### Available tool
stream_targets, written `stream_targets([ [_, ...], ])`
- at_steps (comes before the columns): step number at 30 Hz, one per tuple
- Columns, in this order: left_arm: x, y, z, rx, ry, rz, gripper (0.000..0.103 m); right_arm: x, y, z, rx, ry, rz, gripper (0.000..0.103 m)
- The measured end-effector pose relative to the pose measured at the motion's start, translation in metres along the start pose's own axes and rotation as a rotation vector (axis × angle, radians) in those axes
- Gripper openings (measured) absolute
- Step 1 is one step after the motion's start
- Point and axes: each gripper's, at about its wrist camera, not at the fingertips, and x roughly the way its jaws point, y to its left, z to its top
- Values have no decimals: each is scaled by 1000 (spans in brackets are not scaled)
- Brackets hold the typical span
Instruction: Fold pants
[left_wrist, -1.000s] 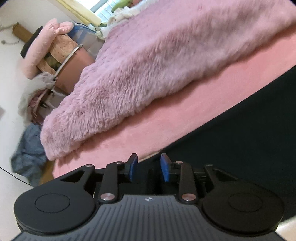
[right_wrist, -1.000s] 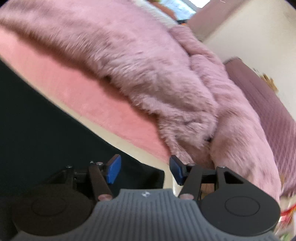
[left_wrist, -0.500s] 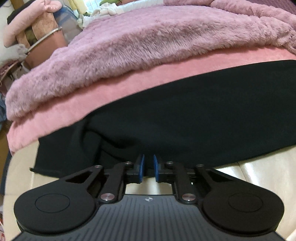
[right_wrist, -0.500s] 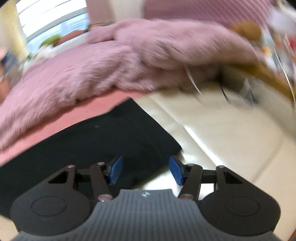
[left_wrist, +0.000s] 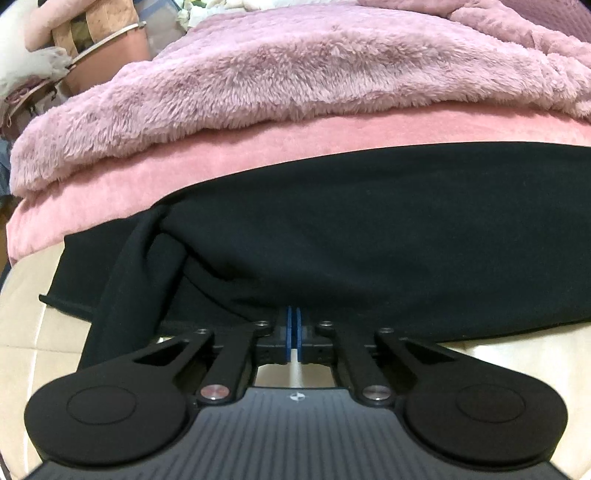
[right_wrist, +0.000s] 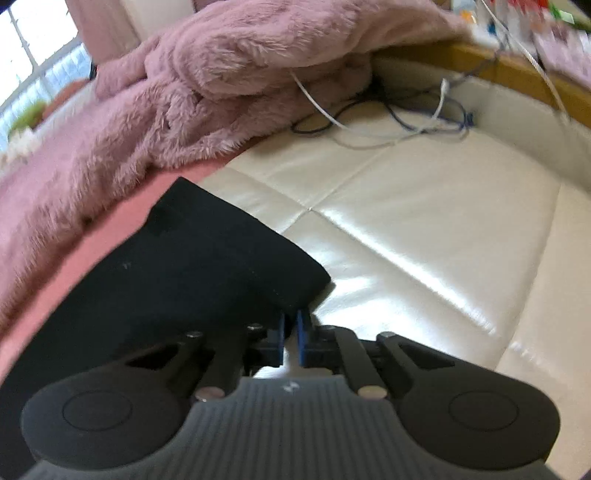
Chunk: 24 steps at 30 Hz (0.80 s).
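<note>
A: Black fabric pants (left_wrist: 369, 229) lie spread flat across a cream quilted leather surface (right_wrist: 424, 229), far edge overlapping a pink velvety blanket (left_wrist: 221, 162). A fluffy mauve fur throw (left_wrist: 295, 66) is heaped behind that.

B: Left gripper (left_wrist: 294, 321)?

A: Blue-padded fingers (left_wrist: 288, 332) drawn together, almost no gap between them. Their tips meet the near edge of the pants, where the cloth bunches into a raised fold. Fabric appears pinched between the tips.

B: And the right gripper (right_wrist: 291, 325)?

A: Sits at the pants' near corner in the right wrist view. Fingers (right_wrist: 303, 339) brought in close, only a narrow slit showing lower down; the tips disappear under the black hem, gripping that corner. Frame is somewhat blurred.

B: Anything else nearby?

A: White and dark cables (right_wrist: 388, 118) tangled on the cream surface beyond, near the throw's edge. A wooden rim (right_wrist: 517, 77) runs along the far side.
</note>
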Motion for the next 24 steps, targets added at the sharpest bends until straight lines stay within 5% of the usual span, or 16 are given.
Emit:
stream_targets([
  [6, -14, -22, -2, -25, 13, -131, 2, 6, -15, 21, -96, 4, -127, 0],
  [9, -16, -36, -5, 12, -1, -119, 2, 10, -29, 36, -100, 19, -154, 0],
  [17, -46, -19, -11, 14, -71, -120, 22, -21, -5, 42, -205, -26, -115, 22],
  [24, -82, 18, -28, -52, -123, -117, 34, -63, 61, 12, -363, -45, 72, 22],
])
